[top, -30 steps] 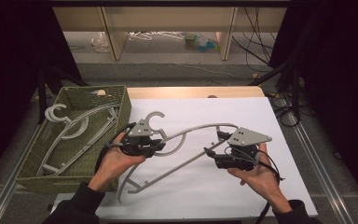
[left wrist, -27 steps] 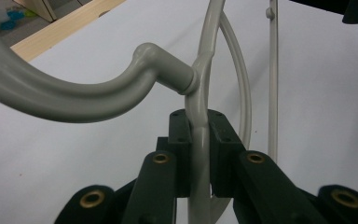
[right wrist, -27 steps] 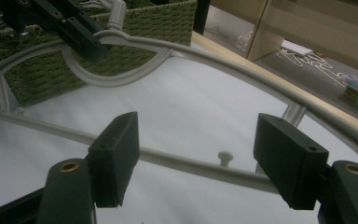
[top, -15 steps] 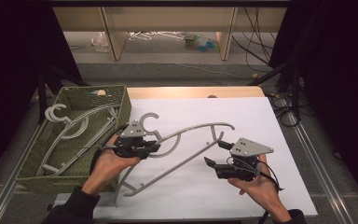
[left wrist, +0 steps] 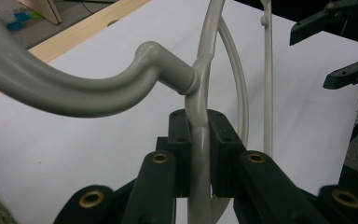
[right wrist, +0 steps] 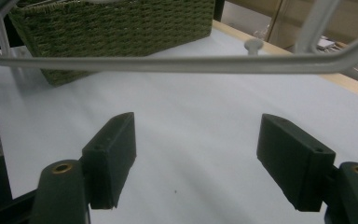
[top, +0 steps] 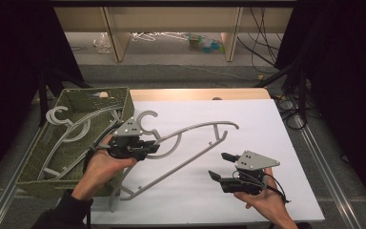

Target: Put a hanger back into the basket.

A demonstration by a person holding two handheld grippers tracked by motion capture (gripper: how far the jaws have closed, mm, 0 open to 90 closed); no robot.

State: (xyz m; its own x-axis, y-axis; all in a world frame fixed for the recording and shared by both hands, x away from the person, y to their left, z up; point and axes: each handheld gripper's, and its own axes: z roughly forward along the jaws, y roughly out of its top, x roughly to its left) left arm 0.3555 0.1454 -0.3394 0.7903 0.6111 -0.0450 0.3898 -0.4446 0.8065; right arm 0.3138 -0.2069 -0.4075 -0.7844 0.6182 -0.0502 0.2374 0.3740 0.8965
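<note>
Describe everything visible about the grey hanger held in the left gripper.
The grey hanger looks like smooth moulded plastic: a curled hook, a short neck, arched shoulders and a straight lower bar. The left gripper is shut on its shoulder just below the neck, shown close up in the left gripper view. It slants across the white table cover, its lower corner beside the green woven basket. The open right gripper is apart from it.

no legible text, labels or signs

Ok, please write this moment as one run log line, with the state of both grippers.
left gripper: shut on hanger near hook | right gripper: open, holds nothing, jaws just opened | basket: other hangers inside
</note>
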